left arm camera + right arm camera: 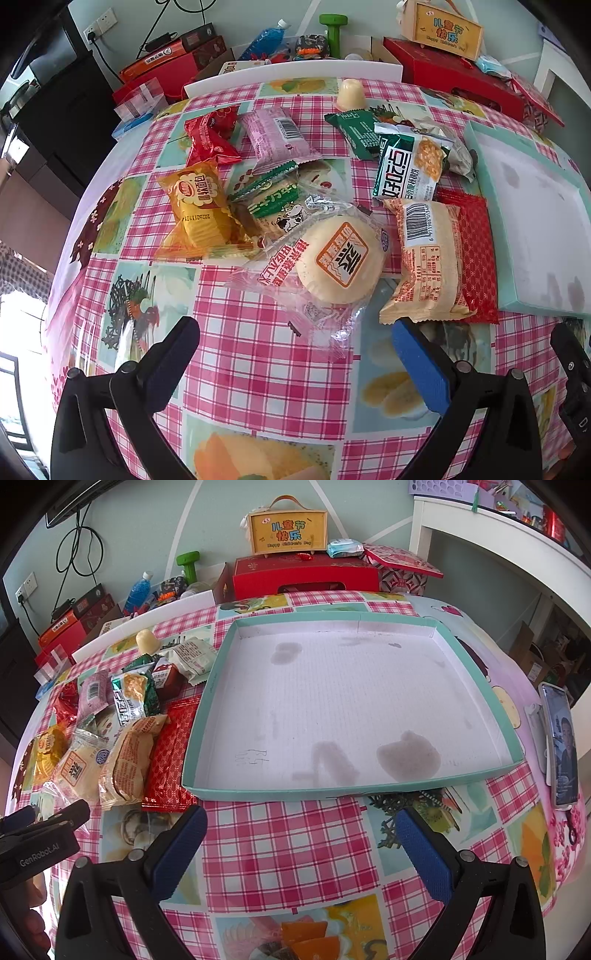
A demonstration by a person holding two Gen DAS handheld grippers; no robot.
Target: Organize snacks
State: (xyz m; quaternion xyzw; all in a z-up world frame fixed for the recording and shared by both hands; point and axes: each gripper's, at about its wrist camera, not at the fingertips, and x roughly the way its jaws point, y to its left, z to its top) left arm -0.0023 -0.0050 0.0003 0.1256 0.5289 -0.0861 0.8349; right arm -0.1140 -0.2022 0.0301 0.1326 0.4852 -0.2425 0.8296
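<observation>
Several wrapped snacks lie in a heap on the checked tablecloth: a round bun in clear wrap [338, 260], a beige cake pack [428, 262], a flat red packet [476, 254], a yellow bread pack [201, 212], a green-white pack [410, 166], a pink pack [277, 136]. The same heap shows left in the right wrist view, beige pack [129, 760] beside the red packet [173, 753]. A teal-rimmed white tray [480, 779] stands empty to its right. My left gripper [295, 354] is open just short of the bun. My right gripper [301, 834] is open in front of the tray.
Red gift boxes [306, 578], a wooden sign box [288, 530], a blue bottle [138, 590] and a green dumbbell [189, 566] crowd the table's far side. A phone [561, 746] lies at the right edge. A jelly cup [351, 94] sits behind the snacks.
</observation>
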